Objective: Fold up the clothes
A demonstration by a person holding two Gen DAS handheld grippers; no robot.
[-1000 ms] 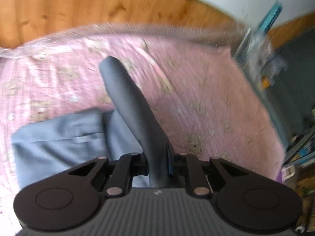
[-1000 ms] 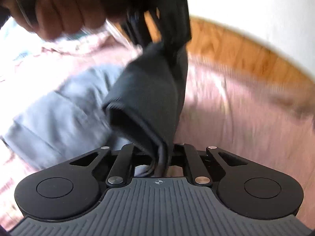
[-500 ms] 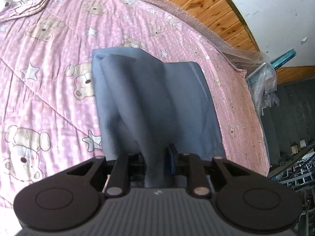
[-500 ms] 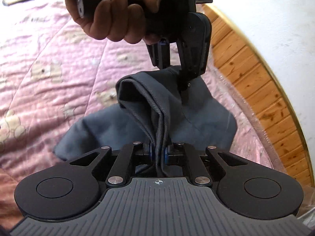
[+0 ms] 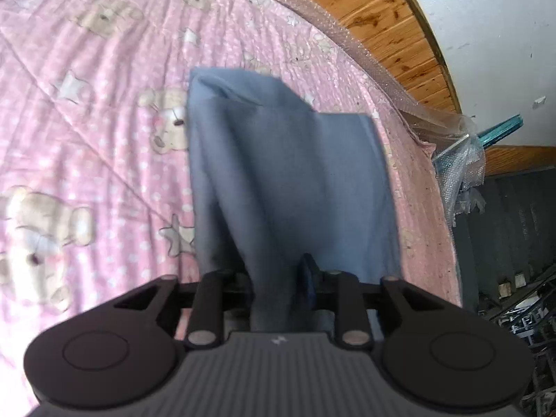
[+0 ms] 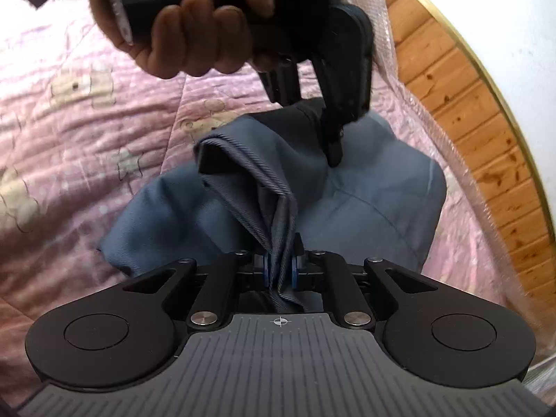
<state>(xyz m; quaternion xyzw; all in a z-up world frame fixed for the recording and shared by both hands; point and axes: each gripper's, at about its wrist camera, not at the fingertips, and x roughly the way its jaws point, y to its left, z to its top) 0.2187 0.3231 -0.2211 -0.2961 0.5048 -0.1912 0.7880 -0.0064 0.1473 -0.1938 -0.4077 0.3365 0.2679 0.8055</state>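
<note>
I am laying a folded blue-grey cotton garment [image 5: 288, 173] onto the pink quilted bed cover printed with bears and stars [image 5: 87, 160], so its far end already rests flat while the near edge stays raised. My left gripper [image 5: 278, 278] and right gripper [image 6: 279, 271] have just been opening their jaws. The bunched near edge still passes between both pairs, loosely on the left, just touching the pads on the right.

Garment [image 5: 292, 173]: blue-grey woven cloth, matt, fine twill rib at hem edge.
Quilt [image 5: 87, 132]: pink cotton-look cloth, stitched, soft, matt, bear/star print.
Wall panelling [image 5: 375, 21]: knotty wood boards, semi-gloss varnish.
Wrap [image 5: 458, 170]: clear plastic bubble film, shiny.
Right gripper [image 6: 279, 271]: black matt plastic body, ribbed grey top, bright metal pins.
</note>
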